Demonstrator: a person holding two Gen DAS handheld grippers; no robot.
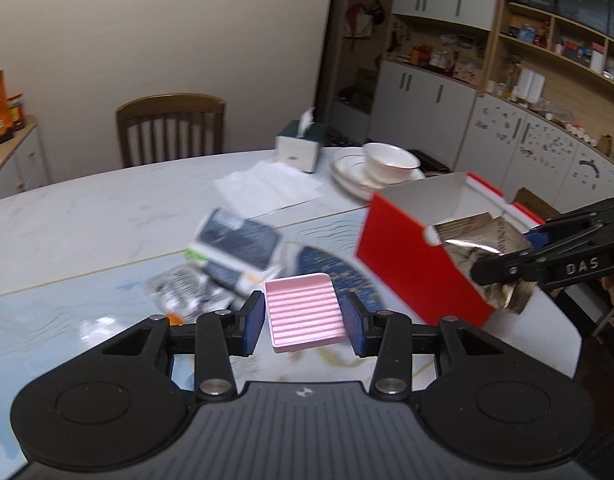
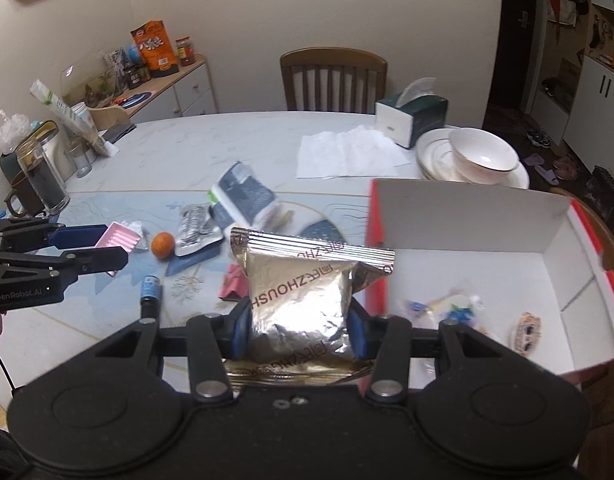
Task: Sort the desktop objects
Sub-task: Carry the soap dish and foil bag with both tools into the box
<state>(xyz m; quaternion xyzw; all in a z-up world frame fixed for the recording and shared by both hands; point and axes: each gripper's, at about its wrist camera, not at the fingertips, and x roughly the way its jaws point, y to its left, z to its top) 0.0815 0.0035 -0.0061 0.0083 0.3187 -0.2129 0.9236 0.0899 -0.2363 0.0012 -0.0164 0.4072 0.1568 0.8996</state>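
Right wrist view showed my right gripper (image 2: 299, 334) pinching a silver foil pouch (image 2: 307, 296) by its sides just off the near left corner of the open red box (image 2: 467, 216), which sat at the table's (image 2: 211, 140) right edge; I judged the slack foil could slip from the pads or catch the box wall on the way in. My left gripper (image 1: 303, 320) clamped a pink ribbed tray (image 1: 303, 312) above the table's near edge. Loose packets mid-table were blurred, and the box's contents too small to name.
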